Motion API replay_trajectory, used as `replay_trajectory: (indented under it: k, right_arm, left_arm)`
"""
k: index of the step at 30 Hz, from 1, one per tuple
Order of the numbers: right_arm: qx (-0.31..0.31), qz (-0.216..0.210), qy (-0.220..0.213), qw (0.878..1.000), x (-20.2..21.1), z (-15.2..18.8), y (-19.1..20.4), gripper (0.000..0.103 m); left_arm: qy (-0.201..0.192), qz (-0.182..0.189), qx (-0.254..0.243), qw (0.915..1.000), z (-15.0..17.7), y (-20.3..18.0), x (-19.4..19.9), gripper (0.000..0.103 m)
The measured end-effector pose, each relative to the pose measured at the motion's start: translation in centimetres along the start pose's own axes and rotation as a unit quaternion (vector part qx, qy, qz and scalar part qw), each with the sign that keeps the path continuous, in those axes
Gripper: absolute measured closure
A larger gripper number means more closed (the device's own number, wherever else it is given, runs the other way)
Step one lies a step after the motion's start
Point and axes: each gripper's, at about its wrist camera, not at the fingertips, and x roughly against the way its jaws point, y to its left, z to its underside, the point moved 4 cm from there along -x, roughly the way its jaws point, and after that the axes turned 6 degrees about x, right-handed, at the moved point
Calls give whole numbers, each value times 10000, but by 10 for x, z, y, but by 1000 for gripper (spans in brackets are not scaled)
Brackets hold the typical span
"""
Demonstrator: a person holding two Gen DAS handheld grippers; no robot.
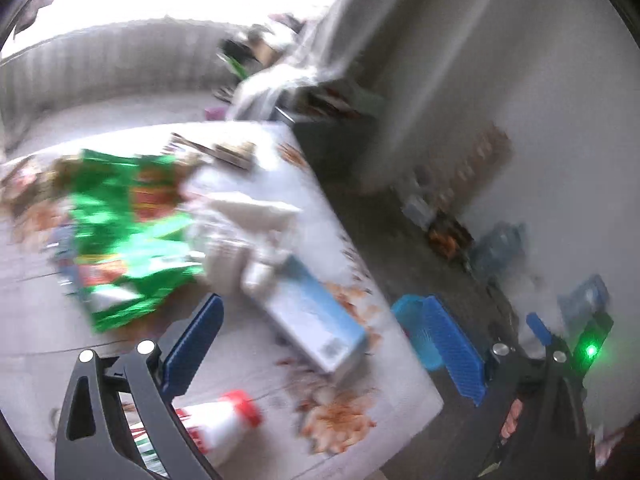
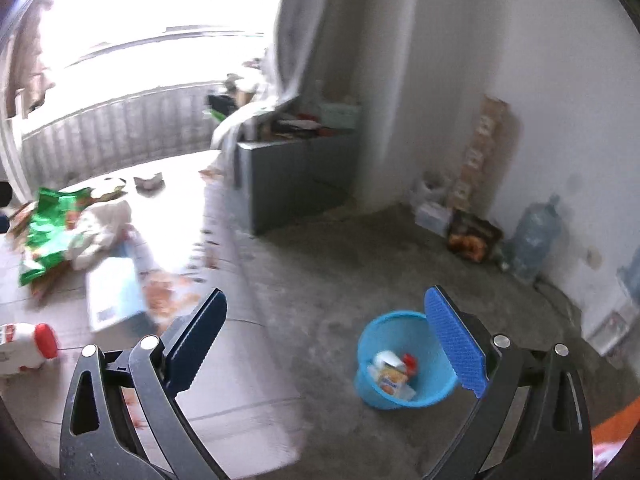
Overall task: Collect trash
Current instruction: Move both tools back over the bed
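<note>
Grey concrete floor, white wall w/ curtain, bright window, grey cabinet.

I see a shiny green bag left of my pale blue-and-white box, a red-capped white bottle below it, on orange-flowered white tablecloth.

Daylit room, heavy motion blur, blown-out window.
Light floods from upper left; glare whites out the pale floral tablecloth. Crinkled green foil snack bag smeared w/ blur, shiny highlights. Round blue plastic waste basket softer but readable. Fisheye bends walls, dark vignette at corners; shadows faint.
</note>
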Motion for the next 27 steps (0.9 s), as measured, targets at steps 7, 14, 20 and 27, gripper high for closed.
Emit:
replay_trajectory:
  k: [7,14,20,27]
  right_arm:
    - [-55,-1289,-208,9914,3,-9,44,8]
    - [-244,-1874,-214,9817,9,-25,71,8]
    - [-570,-2291,23,9717,3,-35,79,8]
    - [-711,-2616,269,9622,-11,-45,92,8]
  left_arm:
    - [-494,-697,653,9942,4,71,55,5]
    - [-721,-598,1413,9855,6,136,72,5]
    - [-967,-204,1604,9821,2,160,77,5]
    - [-1089,-142,1230,9863,-13,166,81,5]
